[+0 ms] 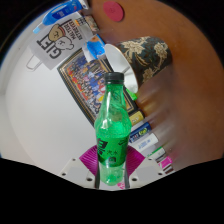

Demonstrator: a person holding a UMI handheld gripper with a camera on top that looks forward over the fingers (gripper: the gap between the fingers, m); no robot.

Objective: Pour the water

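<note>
Beyond the gripper, a patterned dark paper cup (148, 57) stands on the brown tabletop (190, 90). Printed cards (75, 60) lie beside it, with a pink disc (114, 10) farther off.

A green plastic bottle (113, 130) with a black screw cap, still closed, stood nearly upright with a slight lean. A dark label wrapped its middle. Its lower body sat between the fingers of the hand-held gripper (114, 166), the magenta pads (92, 158) tight against its sides
</note>
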